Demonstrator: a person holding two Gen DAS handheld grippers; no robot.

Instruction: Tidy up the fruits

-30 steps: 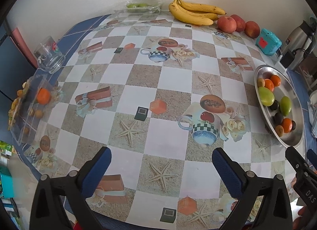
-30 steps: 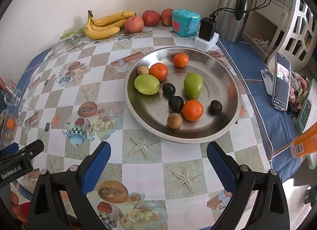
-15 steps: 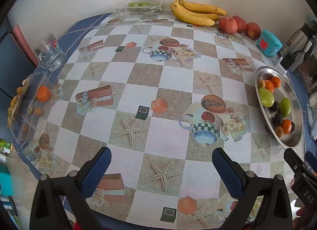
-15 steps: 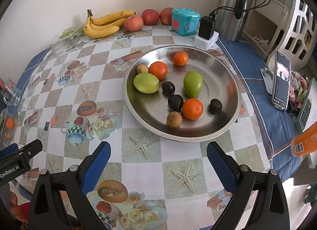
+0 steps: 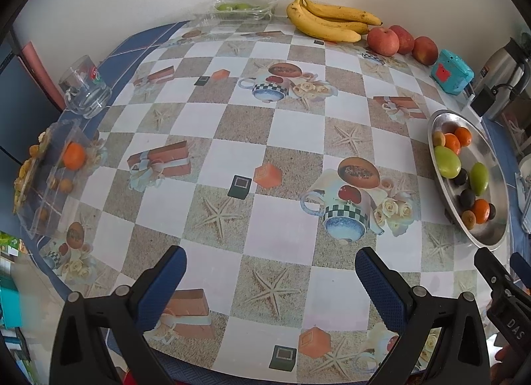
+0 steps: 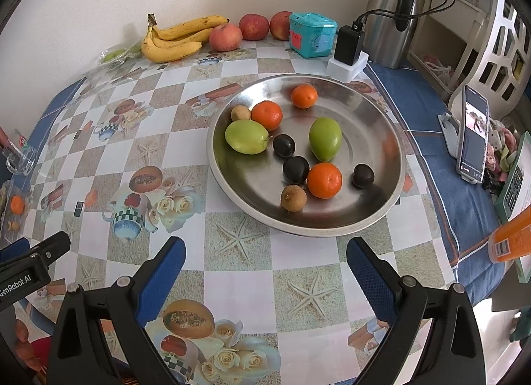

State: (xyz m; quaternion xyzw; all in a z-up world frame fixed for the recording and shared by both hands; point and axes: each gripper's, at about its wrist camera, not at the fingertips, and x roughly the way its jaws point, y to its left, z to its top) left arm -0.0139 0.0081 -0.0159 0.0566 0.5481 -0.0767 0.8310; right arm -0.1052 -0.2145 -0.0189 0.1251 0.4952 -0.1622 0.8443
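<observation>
A round steel tray (image 6: pixel 395 139) holds several mixed fruits: two green ones (image 6: pixel 246 136), three oranges (image 6: pixel 324 180), dark plums (image 6: pixel 295 169) and small brown ones (image 6: pixel 293 198). It also shows at the right of the left wrist view (image 5: pixel 497 166). A clear divided box (image 5: pixel 49 182) at the left table edge holds one orange (image 5: pixel 74 156) and small yellow fruits. My right gripper (image 6: pixel 264 255) is open and empty, just short of the tray's near rim. My left gripper (image 5: pixel 270 264) is open and empty over the table's near middle.
Bananas (image 5: pixel 327 22), three apples (image 5: pixel 383 40) and a clear pack of green fruit (image 5: pixel 239 8) line the back wall. A teal box (image 6: pixel 312 35), charger (image 6: pixel 348 45) and steel kettle (image 6: pixel 393 13) stand behind the tray. A glass (image 5: pixel 84 88) is far left; a phone on a stand (image 6: pixel 473 139) is right.
The left wrist view has shifted slightly: the tray and the box sit a little further from me and higher. The right view is nearly unchanged. Both grippers stay open.
</observation>
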